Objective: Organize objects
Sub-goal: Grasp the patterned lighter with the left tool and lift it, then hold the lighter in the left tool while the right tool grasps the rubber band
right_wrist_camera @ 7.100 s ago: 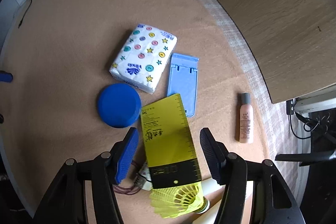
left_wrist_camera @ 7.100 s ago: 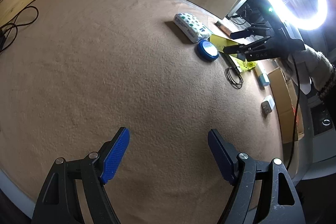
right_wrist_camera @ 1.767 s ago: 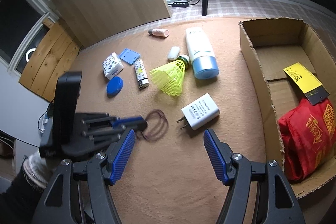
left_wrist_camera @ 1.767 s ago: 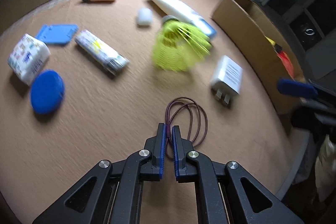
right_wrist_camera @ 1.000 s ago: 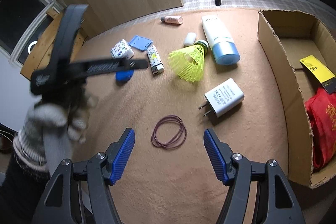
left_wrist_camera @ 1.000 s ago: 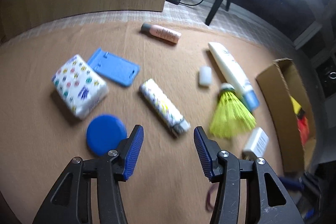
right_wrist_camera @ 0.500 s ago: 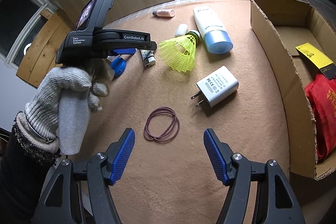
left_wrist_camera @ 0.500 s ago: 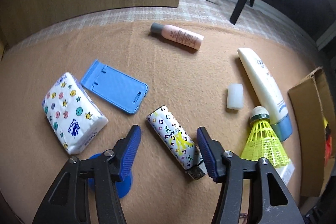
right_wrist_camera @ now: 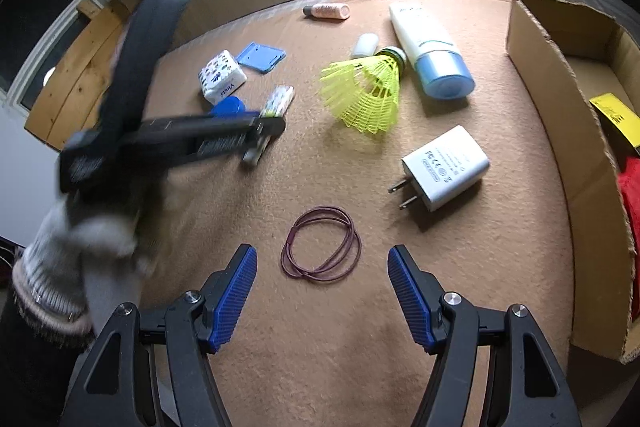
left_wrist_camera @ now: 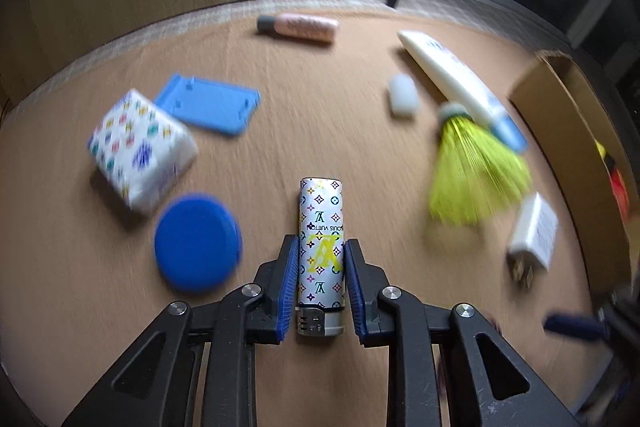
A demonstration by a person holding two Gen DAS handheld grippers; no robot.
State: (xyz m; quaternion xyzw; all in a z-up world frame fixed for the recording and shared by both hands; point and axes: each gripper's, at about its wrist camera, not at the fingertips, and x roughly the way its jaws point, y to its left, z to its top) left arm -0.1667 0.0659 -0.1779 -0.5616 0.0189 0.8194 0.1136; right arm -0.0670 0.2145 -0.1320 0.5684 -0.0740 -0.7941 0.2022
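Two claws: left claw (left_wrist_camera: 321, 281) closing on the patterned lighter (left_wrist_camera: 321, 251); right claw (right_wrist_camera: 322, 291) wide apart, empty.
Lighter's neighbours: blue disc (left_wrist_camera: 198, 242), tissue pack (left_wrist_camera: 141, 153).
Below right claw: hair ties (right_wrist_camera: 321, 243), apparently untouched on the tabletop (right_wrist_camera: 360, 347).

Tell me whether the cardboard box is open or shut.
Open. In the right wrist view the cardboard box has no lid or closed flaps on top; you look straight in at a yellow card and something red inside.
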